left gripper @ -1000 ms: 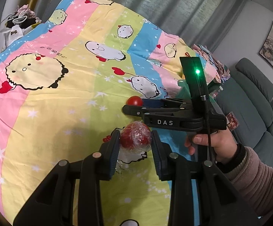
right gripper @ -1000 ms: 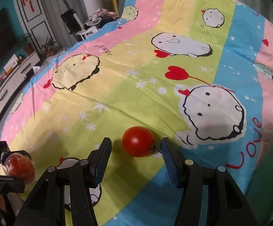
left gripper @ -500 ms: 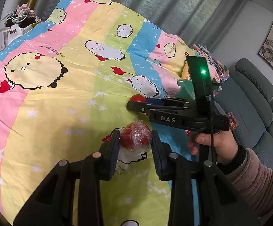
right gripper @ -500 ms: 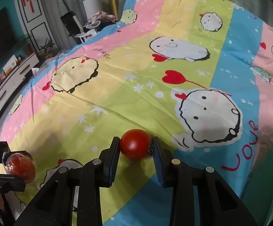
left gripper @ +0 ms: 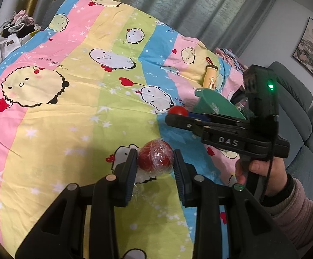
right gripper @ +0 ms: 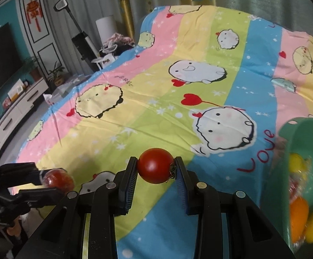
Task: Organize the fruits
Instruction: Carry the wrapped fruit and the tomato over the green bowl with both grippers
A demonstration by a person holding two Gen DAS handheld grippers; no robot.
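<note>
While we're gripping the wrapped red fruit (left gripper: 155,159) in the left gripper (left gripper: 155,166), the right gripper (right gripper: 155,168), jaws just closed, is clamping the tomato (right gripper: 155,165); the green bowl (right gripper: 296,129) is sitting just right of it, nearer that hand. Cartoon bedsheet (right gripper: 156,86) underneath, living room behind.

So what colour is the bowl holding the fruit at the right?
Green: the round plastic bowl holds yellow and orange fruit. It shows best in the right wrist view.
</note>
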